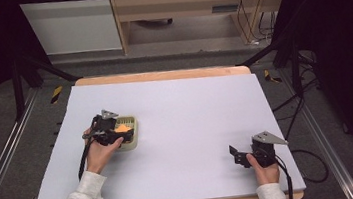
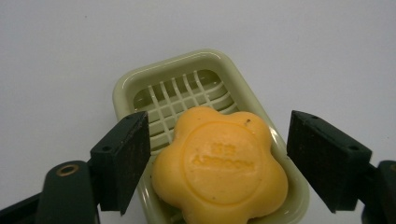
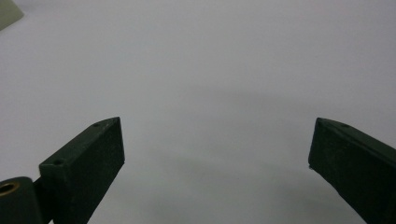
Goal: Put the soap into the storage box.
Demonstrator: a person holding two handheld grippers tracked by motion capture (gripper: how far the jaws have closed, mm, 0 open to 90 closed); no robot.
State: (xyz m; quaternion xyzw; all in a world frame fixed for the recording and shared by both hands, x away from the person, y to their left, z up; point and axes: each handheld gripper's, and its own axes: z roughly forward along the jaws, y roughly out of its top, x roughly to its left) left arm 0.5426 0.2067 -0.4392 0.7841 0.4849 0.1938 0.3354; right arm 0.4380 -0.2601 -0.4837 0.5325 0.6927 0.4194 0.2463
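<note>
Jaws apart (left gripper (image 2: 218, 163)) beside soap (image 2: 219, 168), embossed lettering blurred — dish (image 2: 140, 84) edge cropped

An orange soap (image 2: 219, 168) with an embossed stamp lies in a pale green, grid-patterned dish (image 2: 140, 84).

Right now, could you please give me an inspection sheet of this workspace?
Surface: pale mat on a wooden table, flat.
Job's things: orange flower-shaped soap lying in a green slatted soap dish.
Clutter: nothing seen.
Grippers: left gripper open, jaws either side of the soap, not touching; right gripper open over bare mat.
Cables: one trails from each gripper; more on the floor at right.
Surroundings: wooden furniture beyond, dark frame.
</note>
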